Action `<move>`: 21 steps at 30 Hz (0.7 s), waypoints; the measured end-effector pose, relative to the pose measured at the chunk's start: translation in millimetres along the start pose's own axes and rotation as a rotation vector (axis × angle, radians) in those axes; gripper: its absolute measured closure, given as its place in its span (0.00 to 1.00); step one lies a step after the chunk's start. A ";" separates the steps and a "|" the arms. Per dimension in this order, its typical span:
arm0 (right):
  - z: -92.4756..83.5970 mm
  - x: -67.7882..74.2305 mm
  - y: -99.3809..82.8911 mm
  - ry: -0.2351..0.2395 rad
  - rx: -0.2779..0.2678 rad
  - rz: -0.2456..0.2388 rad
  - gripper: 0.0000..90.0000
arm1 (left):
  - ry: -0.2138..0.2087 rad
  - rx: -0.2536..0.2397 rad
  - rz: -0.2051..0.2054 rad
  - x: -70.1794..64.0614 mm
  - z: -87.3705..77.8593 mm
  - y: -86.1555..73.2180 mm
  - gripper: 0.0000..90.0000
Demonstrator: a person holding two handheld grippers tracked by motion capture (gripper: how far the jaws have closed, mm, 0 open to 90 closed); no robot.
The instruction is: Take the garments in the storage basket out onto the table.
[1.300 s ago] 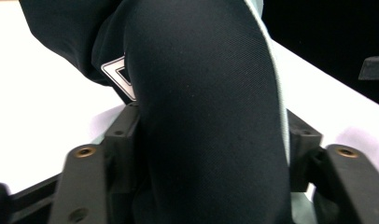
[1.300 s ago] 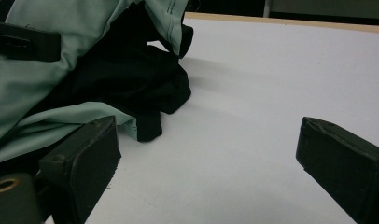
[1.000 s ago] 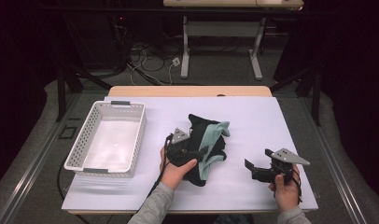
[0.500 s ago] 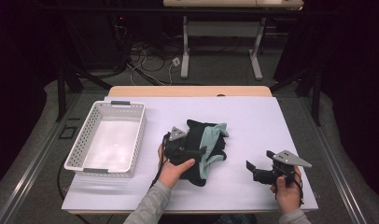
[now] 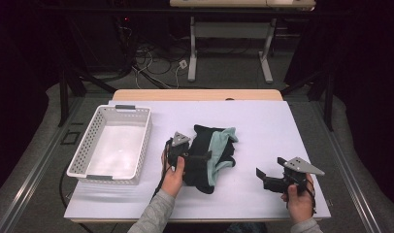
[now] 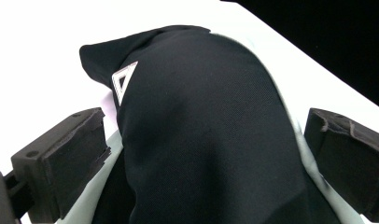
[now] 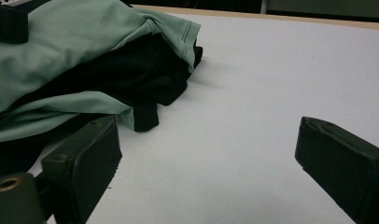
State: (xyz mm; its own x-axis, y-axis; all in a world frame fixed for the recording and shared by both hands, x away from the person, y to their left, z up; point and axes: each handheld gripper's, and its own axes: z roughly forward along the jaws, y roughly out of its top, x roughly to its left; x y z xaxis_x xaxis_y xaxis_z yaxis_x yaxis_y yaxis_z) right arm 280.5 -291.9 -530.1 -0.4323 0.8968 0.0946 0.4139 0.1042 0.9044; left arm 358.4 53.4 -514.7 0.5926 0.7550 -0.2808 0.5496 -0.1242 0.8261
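Across the middle of the desk (image 5: 263, 121), under its white cover, lies the biggest loose thing: a crumpled garment (image 5: 212, 155) in black and mint-green cloth, closer to the near edge than the far one. Toward the left edge, well apart from the cloth, stands an empty white basket (image 5: 83, 155), its long side running from near to far.

Compared with a second ago, the heap sits a little nearer the person and its left flank looks more bunched, while the left gripper (image 5: 197, 158) has drawn in against that flank. In the left gripper view its jaws stand wide on either side of a raised black fold with a small white triangle logo (image 6: 123, 80), the cloth rising between them but not pinched. I judge that this gripper is lining up a grasp on that fold, probably to lift the garment toward the basket, and that closing the jaws is the step not yet done.

Near the right end of the near edge, the right gripper (image 5: 265, 178) has barely shifted; its jaws are spread over bare surface, the garment's hem (image 7: 143, 119) just beyond its left jaw.
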 end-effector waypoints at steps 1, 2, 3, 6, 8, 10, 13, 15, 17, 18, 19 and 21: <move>0.1 0.0 0.0 0.001 -0.001 0.000 0.07 | -0.001 0.001 0.000 -0.1 -0.8 0.1 0.00; 0.1 0.0 0.0 0.000 0.000 0.001 0.07 | -0.003 0.000 0.005 -0.3 -1.4 0.2 0.00; 0.1 0.1 -0.1 0.000 0.000 0.001 0.07 | -0.001 -0.008 0.013 -0.2 -1.7 0.4 0.00; 0.1 0.0 -0.1 0.000 -0.001 -0.002 0.07 | -0.013 -0.009 0.015 -0.6 -3.2 0.8 0.00; -0.1 0.3 -0.1 -0.004 -0.004 -0.002 0.07 | -0.015 -0.011 0.019 -1.1 -4.2 1.1 0.00; -0.7 0.7 0.0 -0.004 -0.002 -0.002 0.07 | -0.019 -0.008 0.027 -1.3 -5.4 1.5 0.00; -1.6 1.0 0.1 -0.006 -0.005 -0.008 0.07 | -0.033 0.005 0.032 -1.9 -7.2 2.8 0.00; -2.4 1.5 -0.1 -0.006 0.000 0.002 0.07 | -0.053 0.021 0.051 -2.8 -7.9 5.7 0.01; -3.0 1.8 -0.4 -0.008 -0.001 0.008 0.07 | -0.065 0.033 0.079 -3.4 -9.7 8.9 0.01; -3.9 1.8 -0.3 -0.010 0.004 0.005 0.07 | -0.074 0.030 0.081 -3.6 -11.2 10.8 0.01; -3.7 1.8 -0.6 -0.014 0.000 0.007 0.07 | -0.088 0.025 0.068 -3.8 -12.9 12.2 0.01; -2.6 1.2 -1.4 -0.019 -0.004 0.012 0.07 | -0.110 0.023 0.069 -2.2 -17.5 15.4 0.01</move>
State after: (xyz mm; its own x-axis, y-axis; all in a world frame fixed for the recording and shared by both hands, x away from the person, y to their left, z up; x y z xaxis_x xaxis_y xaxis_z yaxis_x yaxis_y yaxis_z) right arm 277.3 -292.1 -530.2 -0.4116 0.9062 0.0974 0.4157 0.0916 0.9049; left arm 355.2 61.1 -492.9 0.6895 0.6693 -0.2768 0.5183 -0.1890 0.8340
